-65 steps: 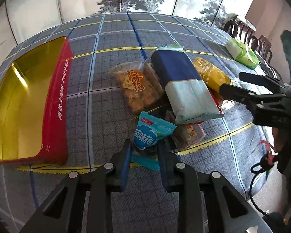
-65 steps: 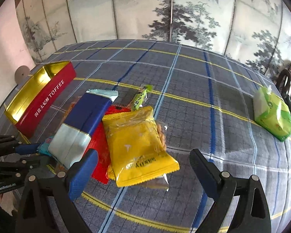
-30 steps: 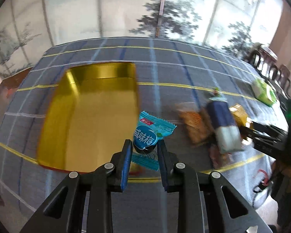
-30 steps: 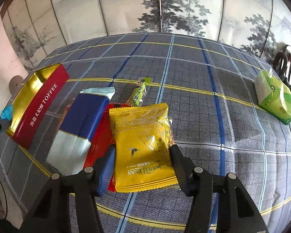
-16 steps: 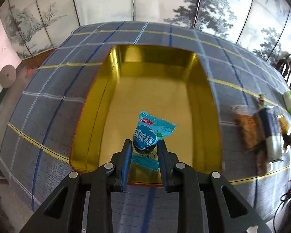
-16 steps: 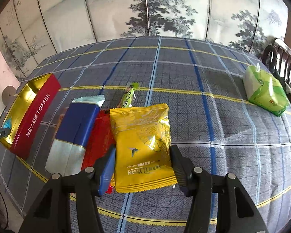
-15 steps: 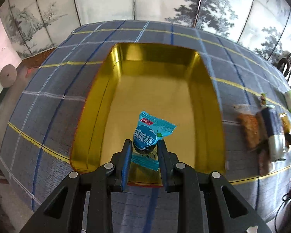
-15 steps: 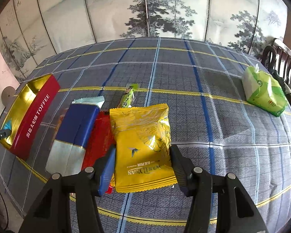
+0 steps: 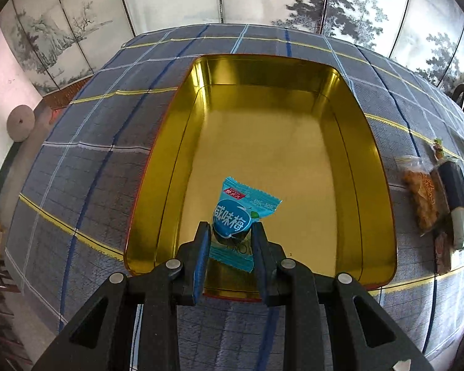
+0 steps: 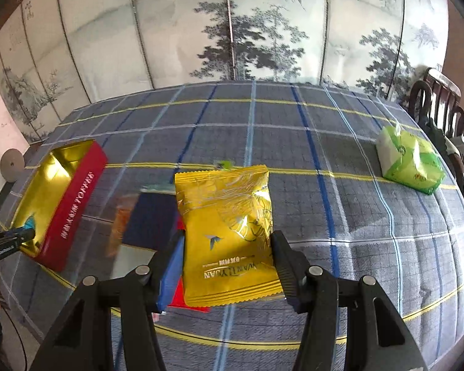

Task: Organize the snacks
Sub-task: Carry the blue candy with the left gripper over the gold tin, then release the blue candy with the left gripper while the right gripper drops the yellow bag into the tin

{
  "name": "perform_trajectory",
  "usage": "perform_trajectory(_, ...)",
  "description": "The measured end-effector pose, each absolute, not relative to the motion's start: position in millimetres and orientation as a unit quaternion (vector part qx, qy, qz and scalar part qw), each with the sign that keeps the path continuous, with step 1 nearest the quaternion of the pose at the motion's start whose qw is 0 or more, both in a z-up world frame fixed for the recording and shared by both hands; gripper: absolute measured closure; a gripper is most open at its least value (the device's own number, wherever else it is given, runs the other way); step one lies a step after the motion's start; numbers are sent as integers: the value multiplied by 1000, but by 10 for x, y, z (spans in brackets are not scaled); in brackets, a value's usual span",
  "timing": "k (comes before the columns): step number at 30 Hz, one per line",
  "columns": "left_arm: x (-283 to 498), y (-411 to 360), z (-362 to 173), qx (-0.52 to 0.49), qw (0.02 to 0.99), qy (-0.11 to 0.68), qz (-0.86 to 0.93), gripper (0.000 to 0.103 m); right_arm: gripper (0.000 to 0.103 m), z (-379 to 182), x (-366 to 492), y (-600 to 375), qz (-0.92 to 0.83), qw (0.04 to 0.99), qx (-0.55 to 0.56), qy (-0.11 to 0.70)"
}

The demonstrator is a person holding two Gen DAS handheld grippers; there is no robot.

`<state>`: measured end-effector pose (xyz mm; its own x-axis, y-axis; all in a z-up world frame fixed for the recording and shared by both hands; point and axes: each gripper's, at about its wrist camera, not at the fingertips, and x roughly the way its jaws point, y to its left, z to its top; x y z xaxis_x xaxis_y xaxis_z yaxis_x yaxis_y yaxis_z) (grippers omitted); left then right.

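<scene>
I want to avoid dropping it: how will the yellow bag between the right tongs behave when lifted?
The yellow bag looks puffy and crinkled, so it is probably light and will likely flex, not stay stiff. Its glossy film may be slippery, and the right tongs pinch only its sides, so it could slide. The contents may crush if squeezed hard.

Snacks and the toffee tin

A blue plum candy packet (image 9: 242,213) hangs over the gold-lined red tin (image 9: 176,154); a yellow pouch (image 10: 227,232) is lifted above the table's snack pile.
</scene>
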<state>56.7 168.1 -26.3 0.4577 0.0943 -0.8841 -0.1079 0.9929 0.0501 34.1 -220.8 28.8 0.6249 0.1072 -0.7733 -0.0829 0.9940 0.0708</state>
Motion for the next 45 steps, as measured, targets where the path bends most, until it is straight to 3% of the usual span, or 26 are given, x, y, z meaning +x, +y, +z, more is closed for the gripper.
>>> perform_trajectory(8,560,1668,-246,1,854,516,62,76,47,417,299,-1872,83,906,-4,414)
perform_trajectory(15,527,1646,-189,8,862,503,60,55,47,436,285,-1618,109,904,-10,413)
perform_trajectory(30,171,2075,233,-58,882,457,103,35,47,443,363,-658,198,884,-12,424)
perform_trajectory(45,-179,2520,267,-72,874,454,159,31,47,276,425,344,229,866,-55,442)
